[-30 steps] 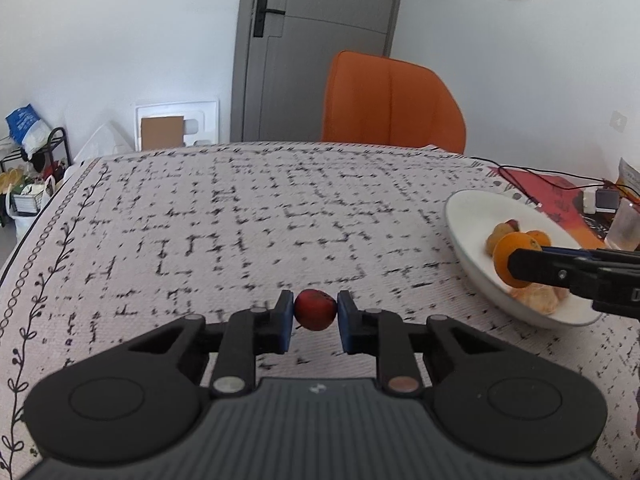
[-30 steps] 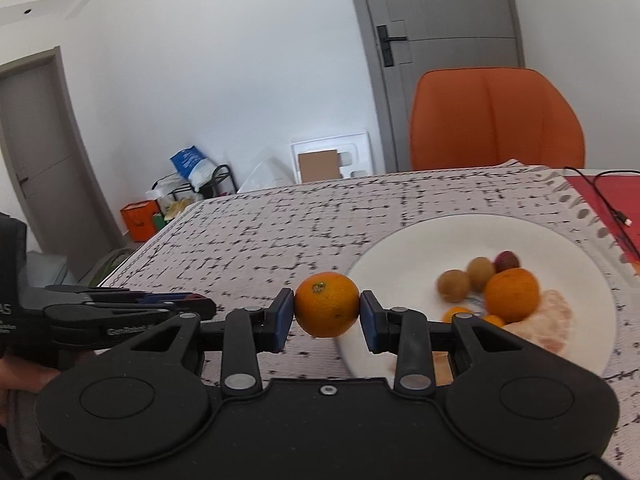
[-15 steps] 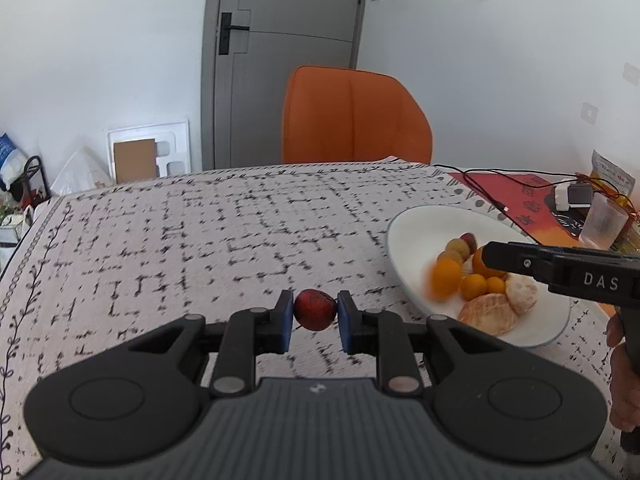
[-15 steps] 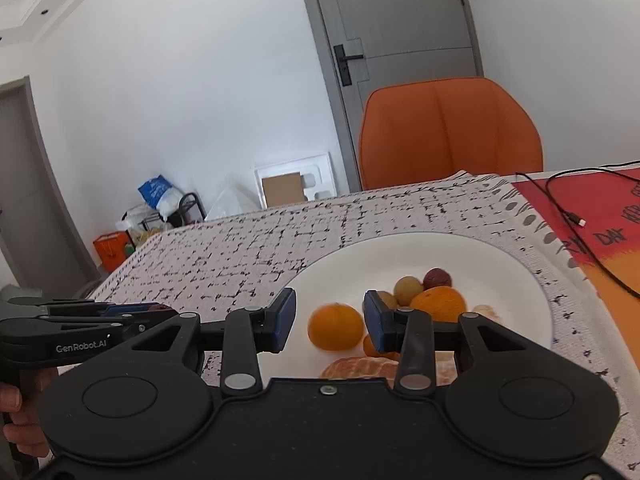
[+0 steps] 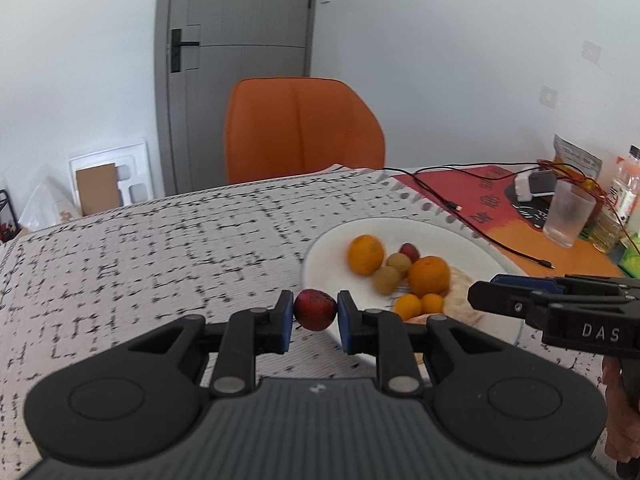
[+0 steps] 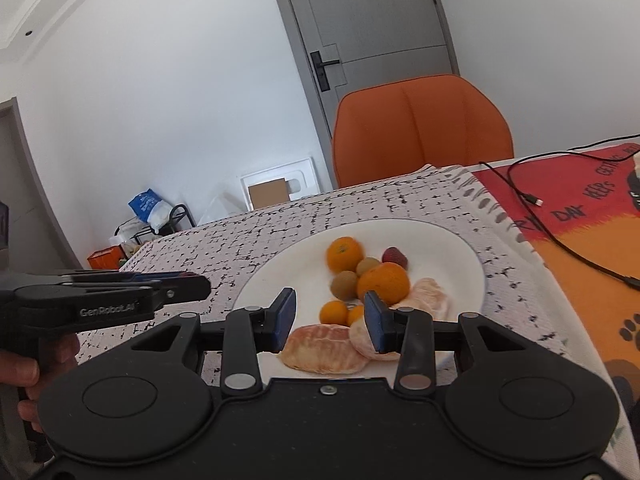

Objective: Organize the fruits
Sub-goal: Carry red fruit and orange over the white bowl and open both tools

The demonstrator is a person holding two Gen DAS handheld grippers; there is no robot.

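Two grippers sit over the patterned tablecloth (image 5: 140, 248): my left gripper (image 5: 315, 318) pinches a small dark-red round fruit (image 5: 315, 309) between its blue pads, held just at the near rim of the wide white plate (image 5: 320, 252), I judge so it can join the pile. My right gripper (image 6: 330, 322) hangs with jaws parted and nothing between them above the peeled orange segments (image 6: 324, 350). Whole oranges (image 6: 383, 283) and small brown fruits (image 6: 344, 284) already cluster mid-plate.
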